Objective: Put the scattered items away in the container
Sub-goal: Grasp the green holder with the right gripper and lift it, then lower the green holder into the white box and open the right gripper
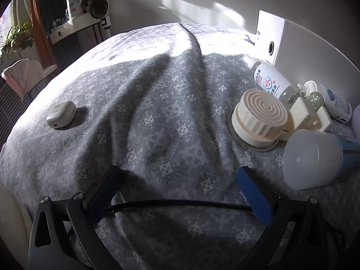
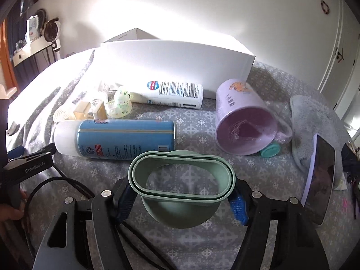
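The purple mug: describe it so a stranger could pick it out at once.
Start at the big white box standing at the back of the grey patterned bedspread. Just off its right end lies the purple mug, tipped on its side with its open mouth facing the camera. It is the only purple, handled thing among white and blue bottles.

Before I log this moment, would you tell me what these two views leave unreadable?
- White box, right wrist view: only its outer wall shows, so the inside is hidden.
- Teal object, right wrist view: mostly hidden under the lilac mug.
- Blue spray can, left wrist view: its far end is cut off by the frame edge.
- Bottle labels, both views: print too small to read.
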A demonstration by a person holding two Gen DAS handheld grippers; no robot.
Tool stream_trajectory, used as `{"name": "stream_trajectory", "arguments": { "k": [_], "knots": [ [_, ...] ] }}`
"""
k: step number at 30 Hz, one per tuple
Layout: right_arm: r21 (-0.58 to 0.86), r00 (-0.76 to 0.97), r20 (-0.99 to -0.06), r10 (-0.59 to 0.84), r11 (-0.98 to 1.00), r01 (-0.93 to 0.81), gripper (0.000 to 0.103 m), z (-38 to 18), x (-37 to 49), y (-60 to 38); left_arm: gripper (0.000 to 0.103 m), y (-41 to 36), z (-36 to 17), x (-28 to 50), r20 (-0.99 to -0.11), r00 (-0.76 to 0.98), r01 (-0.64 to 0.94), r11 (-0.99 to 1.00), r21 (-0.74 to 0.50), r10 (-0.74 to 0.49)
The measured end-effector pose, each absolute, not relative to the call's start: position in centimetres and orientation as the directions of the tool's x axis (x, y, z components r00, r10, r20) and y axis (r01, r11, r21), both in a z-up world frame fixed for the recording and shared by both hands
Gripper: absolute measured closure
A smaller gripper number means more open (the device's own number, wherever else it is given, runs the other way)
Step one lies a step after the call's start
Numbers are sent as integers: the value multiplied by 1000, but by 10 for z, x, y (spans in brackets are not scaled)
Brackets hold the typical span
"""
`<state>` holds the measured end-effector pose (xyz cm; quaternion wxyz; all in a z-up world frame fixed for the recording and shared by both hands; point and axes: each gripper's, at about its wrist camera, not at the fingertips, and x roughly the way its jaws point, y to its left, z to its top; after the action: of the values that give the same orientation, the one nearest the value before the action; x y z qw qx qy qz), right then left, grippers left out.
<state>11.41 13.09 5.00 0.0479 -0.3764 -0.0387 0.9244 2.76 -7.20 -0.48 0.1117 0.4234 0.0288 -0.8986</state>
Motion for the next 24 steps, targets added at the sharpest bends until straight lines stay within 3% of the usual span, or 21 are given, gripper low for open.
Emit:
{"name": "stream_trajectory", "arguments": {
  "k": [6, 10, 13, 16, 21, 24],
  "knots": [
    [-69, -845, -519, 129, -992, -110, 33, 145, 57, 145, 0, -72, -5, 28, -763, -621, 225, -973, 48, -181],
    [-52, -861, -488, 146, -989, -139, 33, 179, -21, 157, 0, -73, -5, 28, -761, -623, 224, -973, 48, -181],
    [-72, -824, -534, 189, -981, -179, 33, 177, -82, 163, 0, -73, -5, 29, -759, -625, 224, -973, 49, -182],
    [-48, -736, -652, 183, -978, -201, 33, 150, -125, 167, 0, -72, -5, 29, -758, -626, 224, -973, 53, -186],
    [-106, -650, -730, 212, -974, -199, 32, 103, -133, 152, 0, -71, -5, 28, -757, -625, 225, -973, 60, -191],
    [-87, -659, -718, 224, -968, -235, 17, 101, -120, 154, 0, -71, -4, 28, -757, -625, 225, -972, 61, -192]
  ]
}}
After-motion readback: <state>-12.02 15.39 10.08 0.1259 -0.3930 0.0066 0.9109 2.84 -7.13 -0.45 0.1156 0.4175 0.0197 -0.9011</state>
